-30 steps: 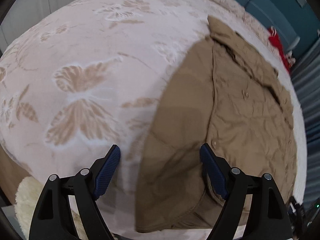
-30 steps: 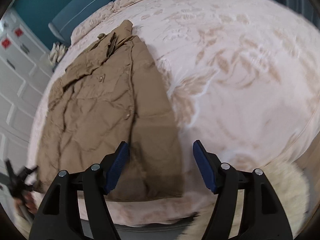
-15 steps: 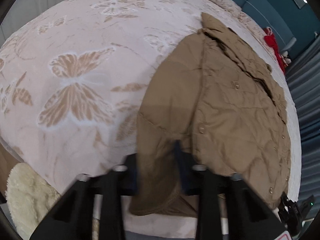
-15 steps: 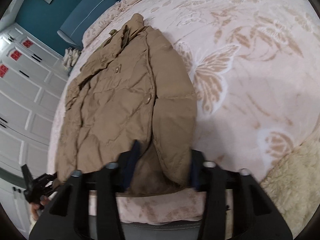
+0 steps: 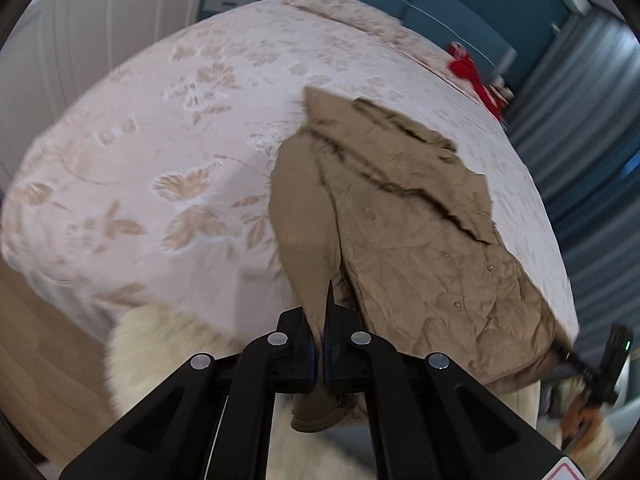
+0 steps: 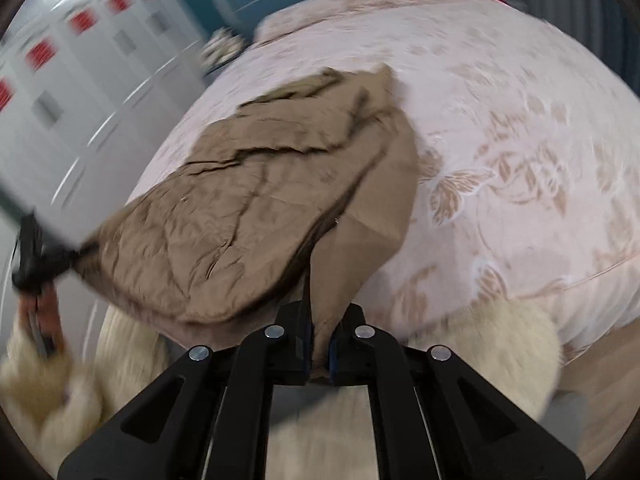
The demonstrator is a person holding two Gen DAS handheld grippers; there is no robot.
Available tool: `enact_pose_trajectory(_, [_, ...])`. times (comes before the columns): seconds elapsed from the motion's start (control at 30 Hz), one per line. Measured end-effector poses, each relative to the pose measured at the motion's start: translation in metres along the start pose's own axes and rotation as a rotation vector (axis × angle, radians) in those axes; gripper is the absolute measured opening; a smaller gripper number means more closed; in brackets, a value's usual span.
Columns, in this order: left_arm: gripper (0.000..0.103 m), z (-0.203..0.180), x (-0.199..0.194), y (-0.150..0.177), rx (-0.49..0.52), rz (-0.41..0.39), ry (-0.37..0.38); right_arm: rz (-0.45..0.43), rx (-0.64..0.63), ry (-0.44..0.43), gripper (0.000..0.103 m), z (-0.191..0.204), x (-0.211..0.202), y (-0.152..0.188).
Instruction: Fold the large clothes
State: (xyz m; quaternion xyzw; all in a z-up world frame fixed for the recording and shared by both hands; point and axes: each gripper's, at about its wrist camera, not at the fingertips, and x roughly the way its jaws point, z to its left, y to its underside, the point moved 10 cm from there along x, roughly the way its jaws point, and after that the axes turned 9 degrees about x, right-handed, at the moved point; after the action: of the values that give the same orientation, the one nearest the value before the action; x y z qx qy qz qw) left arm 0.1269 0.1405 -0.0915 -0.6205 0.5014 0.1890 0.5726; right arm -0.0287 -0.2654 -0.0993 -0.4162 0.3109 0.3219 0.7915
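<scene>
A tan quilted jacket [image 5: 412, 240] lies on the pink floral bed [image 5: 172, 152], collar toward the headboard. My left gripper [image 5: 319, 344] is shut on the jacket's near hem corner, at the sleeve side, and holds it lifted off the bed edge. In the right wrist view the jacket [image 6: 256, 216] spreads to the left, and my right gripper [image 6: 320, 340] is shut on its other near hem corner. Each gripper shows small in the other's view: the right one [image 5: 600, 364] and the left one [image 6: 36, 264], both at the hem.
A cream fluffy rug [image 5: 160, 352] lies on the wooden floor [image 5: 44, 356] below the bed edge; it also shows in the right wrist view [image 6: 512, 344]. A red item [image 5: 472, 76] sits near the teal headboard [image 5: 420, 12]. White wardrobe doors [image 6: 76, 80] stand beside the bed.
Both grippers closed on the jacket's near hem and pulled back and up off the bed edge. The hem now hangs lifted and the jacket has bunched toward the headboard.
</scene>
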Motion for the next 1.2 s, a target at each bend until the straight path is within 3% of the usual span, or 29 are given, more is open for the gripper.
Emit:
enact_pose_trajectory(0.13, [0.000,-0.014,-0.062,0.004,0.074,-0.034,-0.008,0.004,-0.066,-0.044,0.004,0.029,-0.053,0.015])
enact_pose_trajectory(0.3, [0.000,-0.032,-0.085,-0.052,0.118,-0.151,-0.020,-0.148,-0.029,-0.057,0.004,0.046,-0.087,-0.024])
enact_pose_trajectory(0.4, [0.000,-0.025,-0.064,-0.082,0.131,-0.196,-0.073,-0.256,0.049,-0.042,0.004,0.030,-0.071,-0.072])
enact_pose_trajectory(0.57, [0.001,-0.006,-0.009,-0.134,0.126,-0.237,-0.169,-0.355,0.153,0.005,0.004,0.004,-0.016,-0.142])
enact_pose_trajectory(0.7, [0.001,0.006,0.031,-0.170,0.070,-0.245,-0.207,-0.393,0.123,0.087,0.004,0.010,0.024,-0.189])
enact_pose_trajectory(0.8, [0.001,0.018,0.063,-0.190,0.025,-0.231,-0.216,-0.401,0.132,0.115,0.004,0.008,0.051,-0.215])
enact_pose_trajectory(0.93, [0.001,0.028,0.108,-0.209,0.036,-0.191,-0.272,-0.386,0.156,0.139,0.004,-0.003,0.089,-0.236])
enact_pose_trajectory(1.2, [0.002,0.052,0.191,-0.210,0.015,-0.081,-0.340,-0.283,0.235,0.202,0.004,-0.039,0.176,-0.249])
